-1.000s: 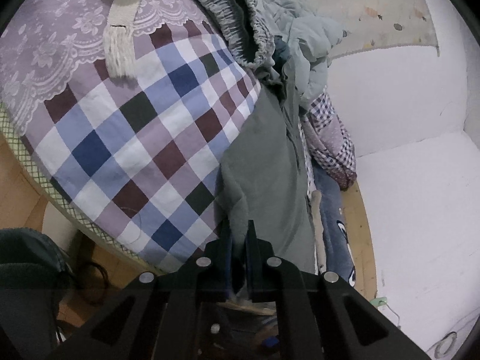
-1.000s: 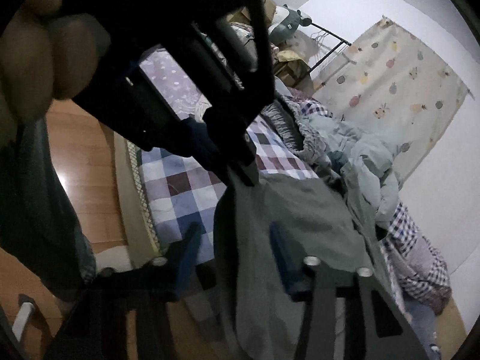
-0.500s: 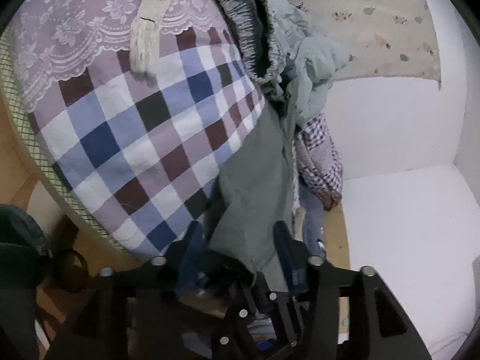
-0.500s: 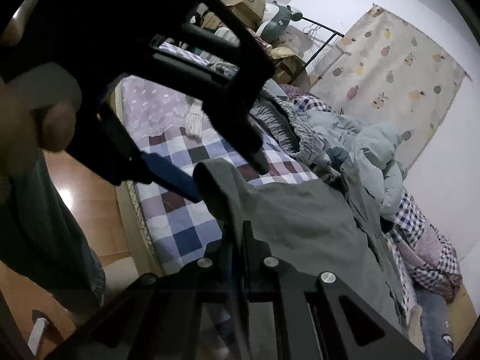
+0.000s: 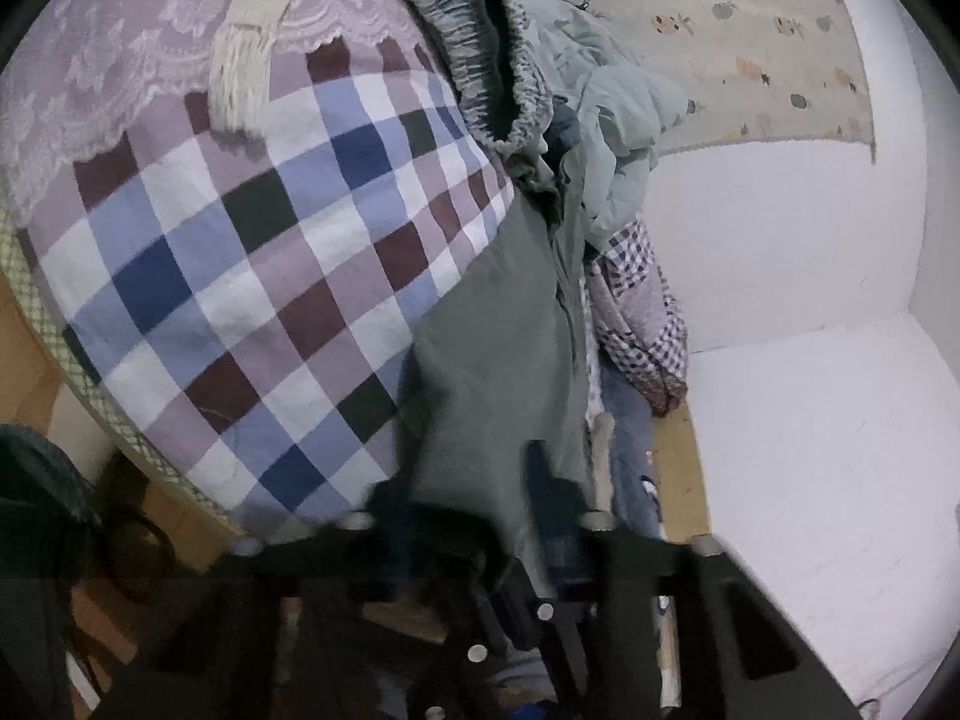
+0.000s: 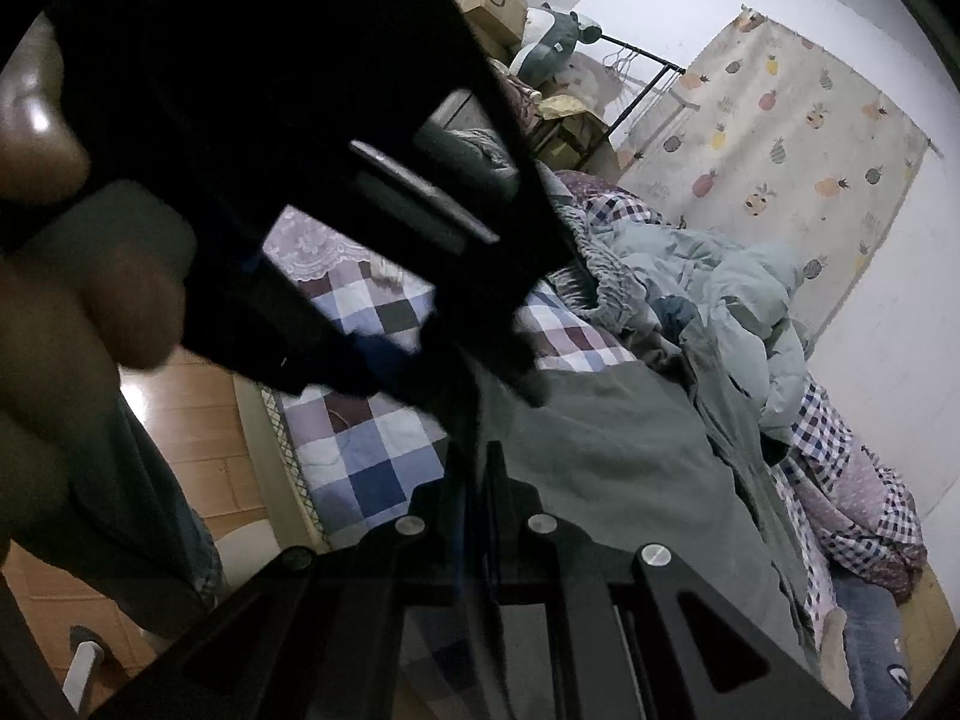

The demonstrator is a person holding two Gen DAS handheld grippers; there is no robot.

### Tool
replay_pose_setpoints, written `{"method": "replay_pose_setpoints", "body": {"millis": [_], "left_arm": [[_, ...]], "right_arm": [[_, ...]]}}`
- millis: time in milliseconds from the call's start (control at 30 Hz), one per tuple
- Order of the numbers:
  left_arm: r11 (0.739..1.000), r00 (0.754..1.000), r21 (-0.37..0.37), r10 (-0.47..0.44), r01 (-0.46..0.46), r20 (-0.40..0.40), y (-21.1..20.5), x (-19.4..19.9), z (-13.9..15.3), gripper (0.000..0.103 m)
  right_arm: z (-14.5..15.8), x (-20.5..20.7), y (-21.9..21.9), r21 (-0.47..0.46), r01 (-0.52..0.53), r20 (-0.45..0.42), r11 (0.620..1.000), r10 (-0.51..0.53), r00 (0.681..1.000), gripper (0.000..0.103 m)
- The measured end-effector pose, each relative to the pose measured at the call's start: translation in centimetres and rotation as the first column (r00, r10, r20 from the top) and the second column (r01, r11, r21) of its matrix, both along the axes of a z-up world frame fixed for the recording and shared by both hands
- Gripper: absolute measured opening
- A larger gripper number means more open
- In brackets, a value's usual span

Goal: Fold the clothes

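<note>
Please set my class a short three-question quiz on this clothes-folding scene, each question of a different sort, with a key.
1. True or false: the left gripper is shut on the grey-green garment.
2. What does the garment partly lie on? A) a wooden table B) the checked quilt C) a chair
3. Fill in: the right gripper is ____ on the garment's edge.

Key: 1 false, it is open, with a finger on either side of the cloth. 2 B. 3 shut.
</note>
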State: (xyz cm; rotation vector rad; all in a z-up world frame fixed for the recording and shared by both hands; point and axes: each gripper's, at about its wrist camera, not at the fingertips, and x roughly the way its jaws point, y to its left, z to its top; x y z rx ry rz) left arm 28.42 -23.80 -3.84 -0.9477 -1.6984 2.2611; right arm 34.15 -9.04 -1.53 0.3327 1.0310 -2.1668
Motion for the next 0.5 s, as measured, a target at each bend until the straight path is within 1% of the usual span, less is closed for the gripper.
{"method": "replay_pose_setpoints", "body": {"millis": [67,200,367,500], "left_arm": [[1.000,1.000,-0.011,0.001,-0.001,-0.006,0.0,0.1,0.1,0.005],[0.999,1.000,-0.035,-0.002,0.001,-0.016,0.1,0.1,0.8,0.004],[0.999,0.996,-0.046,-0.009,0.005,-0.094,0.1,0.3,3.0,0.003],[0.997,0.989,-0.070,-0.023,0.013,-0.146,-0.1,0.6,4.8,0.003]], "right_arm": [[-0.1,0.1,0.1,0.004,0.003,-0.015,1.000,-0.003,1.000,0.004],[-0.6,0.4,0.3,0.027,0.019,-0.053,0.999,-0.017,0.998,0.005],[-0.6,0.1,1.5,0.033,0.069,-0.097,0.997,-0.065,0.993,0.008],[-0.4,-1.0,3.6,0.046,0.124,-0.102,0.991,-0.119,0.988,0.009]]}}
